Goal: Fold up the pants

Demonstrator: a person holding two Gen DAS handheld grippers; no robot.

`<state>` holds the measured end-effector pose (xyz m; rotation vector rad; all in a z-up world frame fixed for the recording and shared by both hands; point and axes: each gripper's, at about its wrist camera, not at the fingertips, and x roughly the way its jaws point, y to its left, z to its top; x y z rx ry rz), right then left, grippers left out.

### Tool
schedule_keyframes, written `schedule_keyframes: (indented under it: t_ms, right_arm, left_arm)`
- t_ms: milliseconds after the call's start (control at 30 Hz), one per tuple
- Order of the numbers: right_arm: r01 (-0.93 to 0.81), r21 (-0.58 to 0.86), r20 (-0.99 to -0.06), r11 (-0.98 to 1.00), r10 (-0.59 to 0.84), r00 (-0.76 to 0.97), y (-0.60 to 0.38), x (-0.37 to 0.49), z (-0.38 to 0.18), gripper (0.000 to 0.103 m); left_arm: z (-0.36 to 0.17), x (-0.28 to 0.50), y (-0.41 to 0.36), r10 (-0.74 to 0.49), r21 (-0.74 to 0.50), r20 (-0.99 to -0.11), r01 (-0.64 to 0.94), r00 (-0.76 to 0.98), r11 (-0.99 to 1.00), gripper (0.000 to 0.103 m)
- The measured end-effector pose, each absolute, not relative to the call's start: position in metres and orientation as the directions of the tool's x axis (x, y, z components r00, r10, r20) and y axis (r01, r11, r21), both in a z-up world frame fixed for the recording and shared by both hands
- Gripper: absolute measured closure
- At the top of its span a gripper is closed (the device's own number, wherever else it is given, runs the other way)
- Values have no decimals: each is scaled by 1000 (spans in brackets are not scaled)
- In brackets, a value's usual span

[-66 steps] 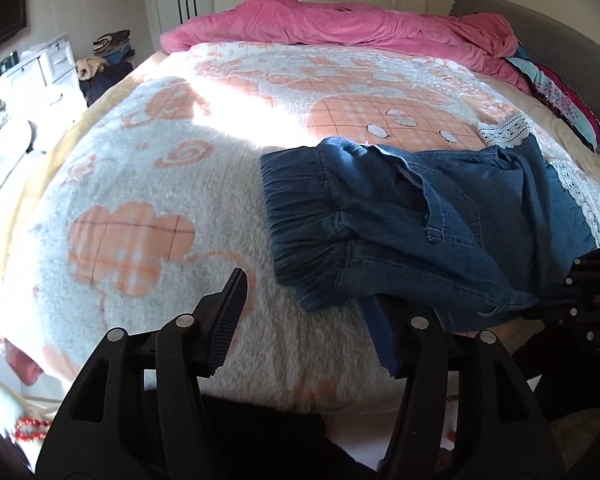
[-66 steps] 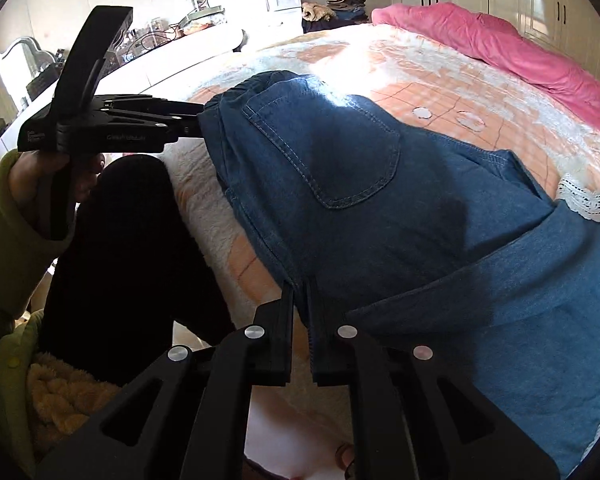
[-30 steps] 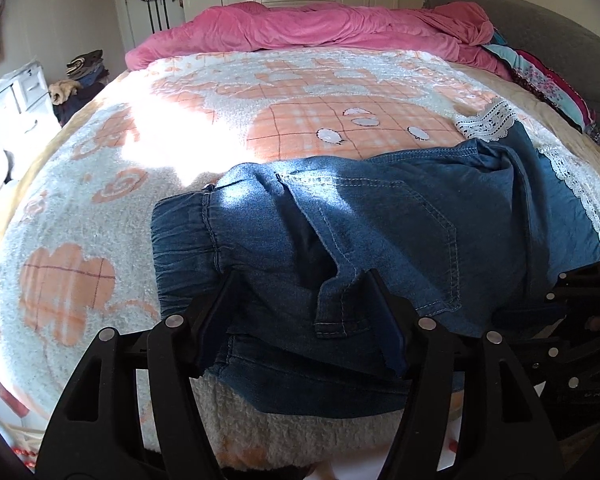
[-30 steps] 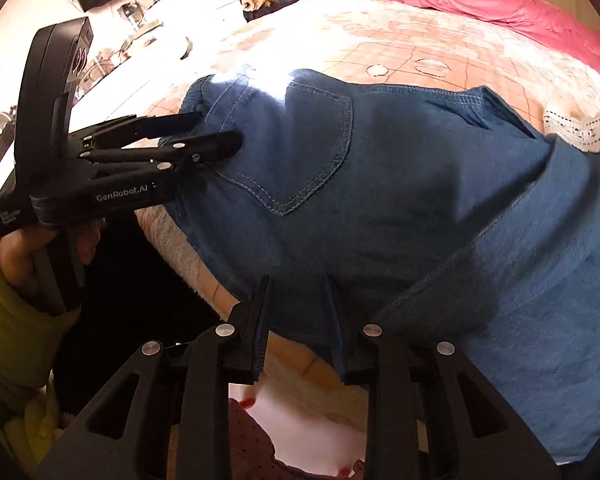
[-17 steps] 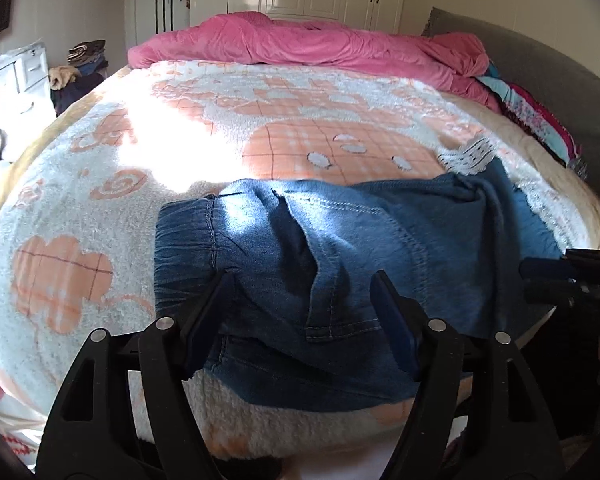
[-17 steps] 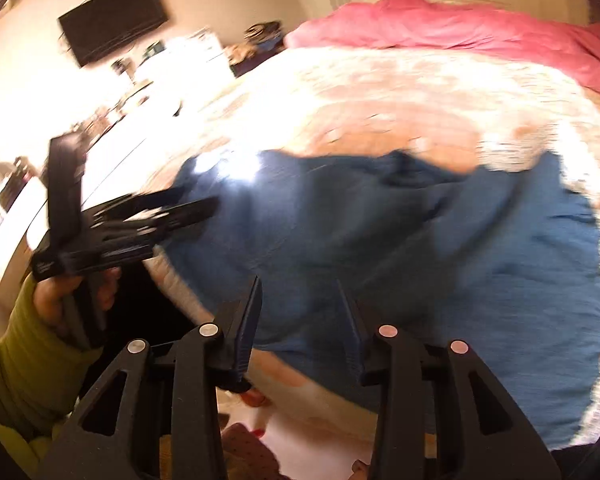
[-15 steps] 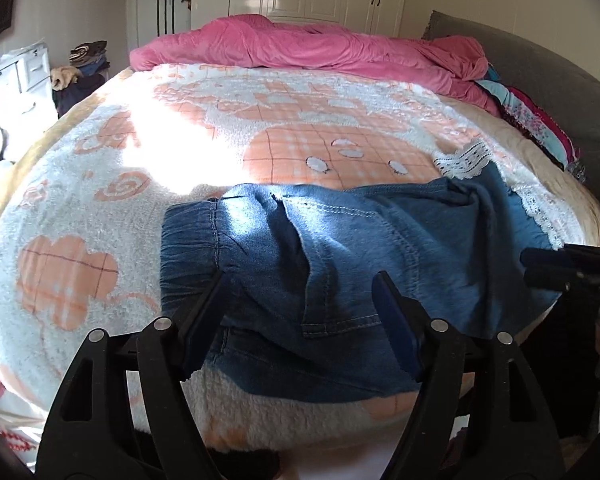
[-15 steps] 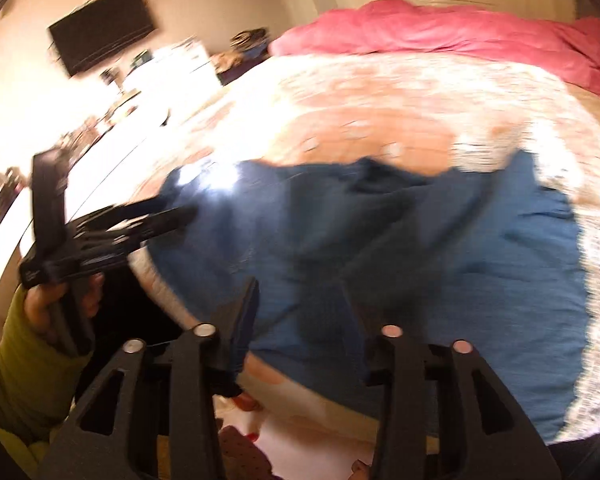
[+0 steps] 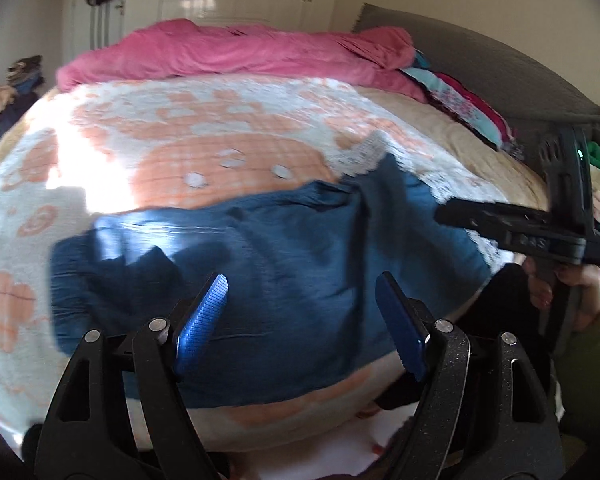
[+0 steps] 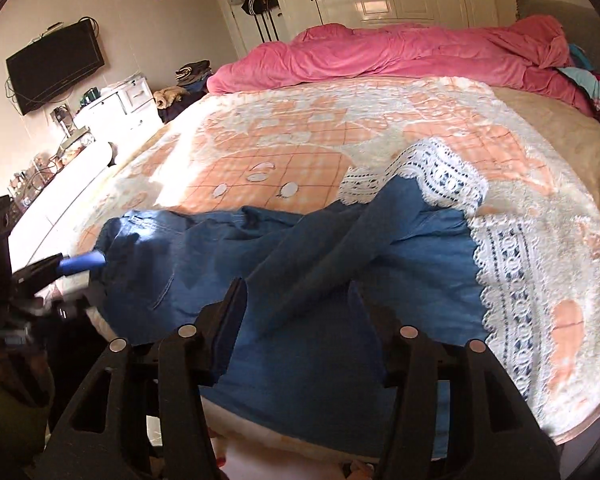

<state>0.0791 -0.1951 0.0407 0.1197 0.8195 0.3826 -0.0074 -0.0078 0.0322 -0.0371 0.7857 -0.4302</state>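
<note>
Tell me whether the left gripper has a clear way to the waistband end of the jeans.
Probably yes: the left gripper, jaws opening with nothing between them, hangs over the jeans; nothing lies on the waistband end.

Matt denim pants [image 10: 308, 280] with lace trim on fleecy blanket [image 10: 300, 140].

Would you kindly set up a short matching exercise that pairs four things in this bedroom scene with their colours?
Things:
1. pants
2. duvet
3. television
4. lace trim

Colours:
A. white
B. pink
C. blue denim
D. black

Pairs: 1-C, 2-B, 3-D, 4-A
</note>
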Motion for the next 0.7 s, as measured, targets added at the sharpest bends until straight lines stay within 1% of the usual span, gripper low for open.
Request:
schedule_keyframes:
  t_ms: [100, 167, 200, 233, 333, 433, 467, 500, 567, 600, 633, 700]
  right_arm:
    - [-295, 222, -689, 930, 363, 627, -194, 91, 47, 51]
    - [-303, 209, -688, 930, 360, 630, -194, 100, 52, 51]
    - [-303, 202, -689, 931, 355, 632, -192, 105, 54, 51]
    - [-310, 190, -696, 931, 351, 627, -190, 115, 56, 51]
    - [-306, 145, -714, 941, 314, 626, -183, 136, 57, 51]
    - [-307, 108, -737, 945, 284, 614, -176, 160, 53, 51]
    - [-304, 98, -747, 948, 272, 606, -173, 168, 51, 51]
    - [-304, 90, -755, 948, 264, 600, -171, 174, 48, 51]
    - [-299, 83, -775, 951, 250, 581, -167, 192, 41, 51]
    - [-292, 82, -786, 953, 242, 569, -166, 201, 36, 51]
    - [-281, 66, -801, 958, 219, 557, -163, 213, 30, 51]
    - [-272, 46, -821, 961, 191, 538, -157, 227, 21, 51]
  left_arm:
    - [20, 1, -30, -432, -218, -697, 404, 573, 888, 34]
    - [13, 7, -41, -453, -238, -708, 421, 541, 875, 38]
    - [8, 12, -47, -472, -259, -713, 431, 518, 864, 43]
    - [4, 17, -52, -491, -282, -717, 439, 494, 853, 46]
    - [-8, 33, -60, -503, -326, -738, 414, 450, 849, 48]
    - [-22, 46, -64, -543, -402, -728, 381, 418, 833, 49]
    - [-25, 49, -66, -542, -407, -729, 371, 419, 835, 50]
    - [-27, 50, -70, -532, -396, -731, 369, 428, 841, 54]
    - [-26, 51, -76, -522, -372, -726, 382, 448, 846, 70]
    - [-27, 51, -79, -537, -384, -720, 392, 440, 836, 88]
    - [-29, 51, -80, -566, -415, -706, 400, 425, 817, 98]
    - [-32, 49, -84, -594, -438, -691, 414, 413, 798, 101]
